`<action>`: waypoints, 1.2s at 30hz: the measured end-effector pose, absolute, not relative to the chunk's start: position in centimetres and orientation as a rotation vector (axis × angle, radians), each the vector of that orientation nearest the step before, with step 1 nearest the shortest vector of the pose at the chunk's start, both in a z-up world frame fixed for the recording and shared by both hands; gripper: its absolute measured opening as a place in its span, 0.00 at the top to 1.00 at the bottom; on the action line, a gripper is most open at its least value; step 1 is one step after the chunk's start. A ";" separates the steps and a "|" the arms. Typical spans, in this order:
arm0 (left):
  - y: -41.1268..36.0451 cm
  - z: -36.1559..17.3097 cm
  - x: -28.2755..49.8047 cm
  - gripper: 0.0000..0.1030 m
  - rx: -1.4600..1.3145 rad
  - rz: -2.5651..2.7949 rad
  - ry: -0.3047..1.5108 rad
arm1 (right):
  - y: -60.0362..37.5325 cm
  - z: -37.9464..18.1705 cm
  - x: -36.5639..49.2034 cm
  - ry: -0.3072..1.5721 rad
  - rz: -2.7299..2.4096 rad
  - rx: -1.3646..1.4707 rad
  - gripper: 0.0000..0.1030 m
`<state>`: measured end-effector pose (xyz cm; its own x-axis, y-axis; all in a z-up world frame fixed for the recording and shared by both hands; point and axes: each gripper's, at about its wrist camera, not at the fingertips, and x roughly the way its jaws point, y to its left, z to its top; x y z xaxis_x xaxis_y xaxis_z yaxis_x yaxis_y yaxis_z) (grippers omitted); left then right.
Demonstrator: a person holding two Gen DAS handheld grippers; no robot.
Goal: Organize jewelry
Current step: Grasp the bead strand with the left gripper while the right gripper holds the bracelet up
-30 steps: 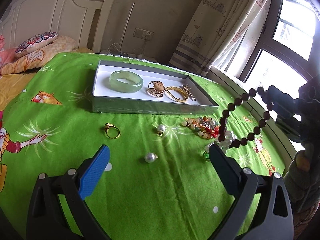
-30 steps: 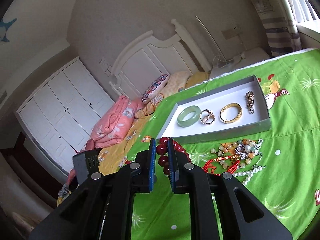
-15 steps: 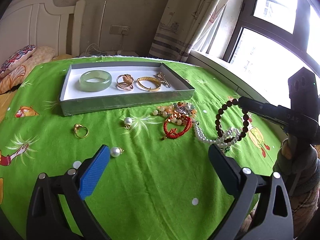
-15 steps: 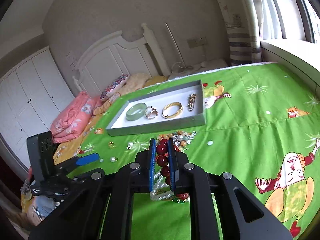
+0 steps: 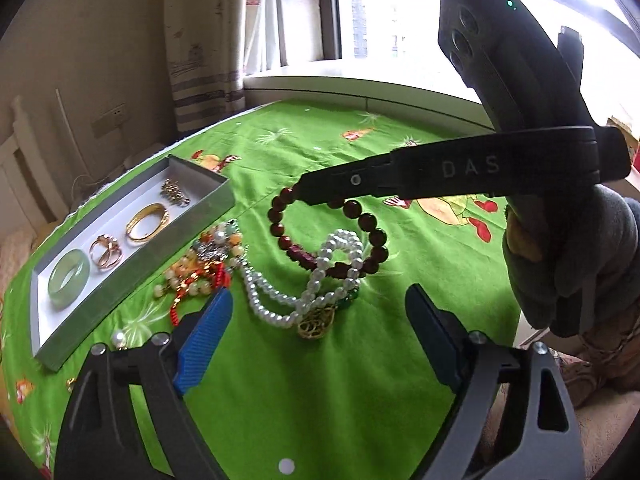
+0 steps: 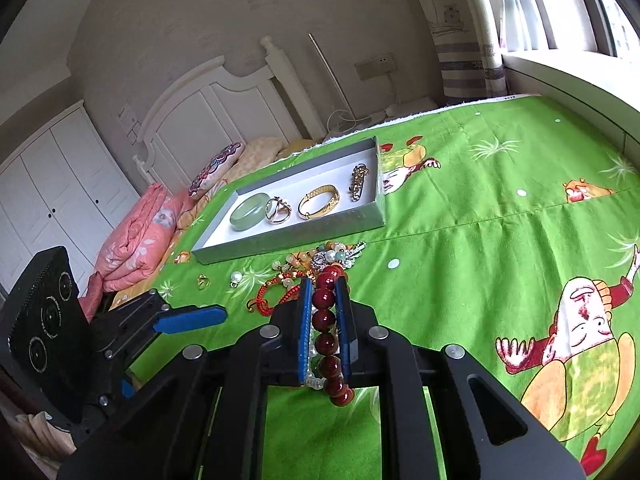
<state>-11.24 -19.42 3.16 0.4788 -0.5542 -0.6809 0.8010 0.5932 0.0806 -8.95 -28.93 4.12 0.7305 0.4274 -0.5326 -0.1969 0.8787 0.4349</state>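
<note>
Tray (image 5: pixel 132 268) is sitting far left on the green sheet (image 5: pixel 360 380), already holding jade bangle (image 5: pixel 69 278), rings (image 5: pixel 105 253), gold bangle (image 5: pixel 147 223) and a small chain piece (image 5: pixel 174 193).

Loose pile (image 5: pixel 200 264) is lying just in front of the tray wall; pearl strand (image 5: pixel 320 280) is trailing right from it, looping under the hanging beads, gold pendant (image 5: pixel 316 321) at its near end.

Left gripper (image 5: pixel 316 336) is hovering low over that pendant end. Its jaws have just been closing but are standing wide, nothing pinched between them.

Right gripper (image 6: pixel 324 328) is clamped tight on the dark red bead bracelet (image 5: pixel 332 236), which is hanging as a loop above the pearls. From the right wrist, a bit of pearl strand looks caught beside the beads between the pads; can't tell if it's actually snagged.

Doing it well, my read:
- Left should be pinning or taking the pearls while right is lifting the bracelet straight up, so the two separate.
- Then carrying the bracelet over the tray wall to the bare stretch, not onto the bangles.
- Risk: dragging the whole pile along.

Writing: "DAS" is embossed on the right gripper's arm. Nothing else legible.
</note>
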 end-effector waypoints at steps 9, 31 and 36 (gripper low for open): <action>-19.6 2.0 -7.0 0.54 0.346 -0.965 0.784 | -30.4 3.7 -9.1 0.657 0.353 0.412 0.87; -15.1 20.6 -9.8 0.94 0.062 -1.134 0.446 | -28.4 3.0 -8.9 0.692 0.329 0.345 0.87; -12.8 24.3 -11.4 0.94 0.047 -1.113 0.367 | -28.9 3.1 -9.1 0.674 0.323 0.369 0.87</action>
